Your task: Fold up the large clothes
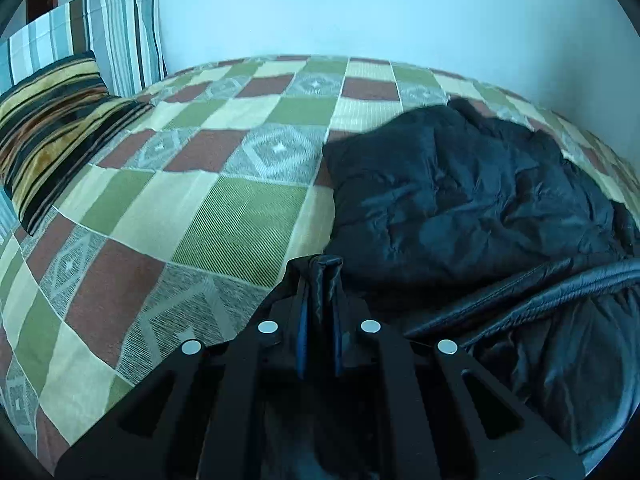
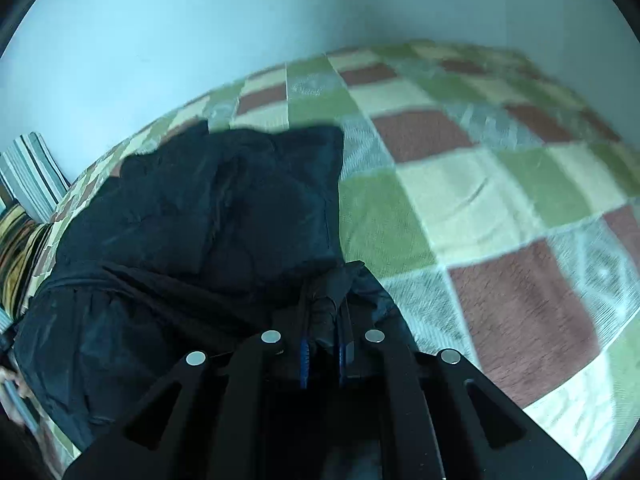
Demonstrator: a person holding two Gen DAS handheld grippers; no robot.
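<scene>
Two grippers, both pinching the black jacket (image 1: 460,200).
I'm holding my left gripper (image 1: 322,280) and right gripper (image 2: 326,292) jaws clamped on its near edge, lower centre; one fold looks laid on the bed (image 1: 180,200), more remaining.

Black jacket (image 1: 460,192), perhaps navy; checked bedspread (image 1: 224,216).

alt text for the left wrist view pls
The left tool is shut on an edge of a dark, puffy, crinkled jacket lying on a bed with a green, cream and red checked bedspread. Striped pillows lean against the pale wall at upper left.
</scene>
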